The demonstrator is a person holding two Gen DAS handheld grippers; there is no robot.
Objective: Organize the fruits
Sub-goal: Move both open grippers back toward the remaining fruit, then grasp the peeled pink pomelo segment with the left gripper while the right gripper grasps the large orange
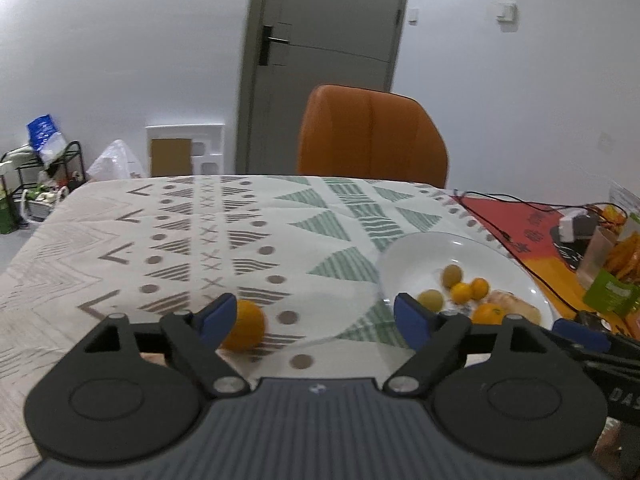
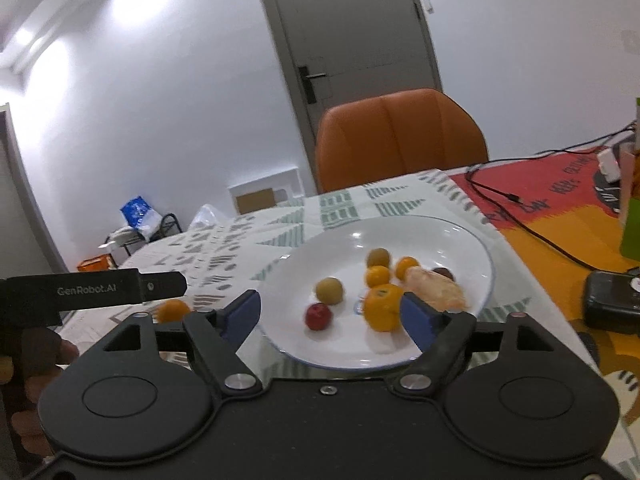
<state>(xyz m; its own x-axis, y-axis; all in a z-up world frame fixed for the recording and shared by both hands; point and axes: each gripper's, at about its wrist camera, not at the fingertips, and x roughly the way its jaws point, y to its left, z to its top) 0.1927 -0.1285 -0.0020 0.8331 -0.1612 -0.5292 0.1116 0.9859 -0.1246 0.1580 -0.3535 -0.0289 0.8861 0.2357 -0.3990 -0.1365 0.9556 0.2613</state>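
left view: most fruit already sits on the plate (image 1: 424,248), but one orange (image 1: 246,330) is left on the surface (image 1: 120,240), so the job looks nearly done. the left tool (image 1: 316,312) is spread wide and empty, its left pad just beside that orange

right view: the right tool (image 2: 332,312) is also wide apart, holding nothing, above the plate's near rim, its right pad close by a big orange (image 2: 382,307)
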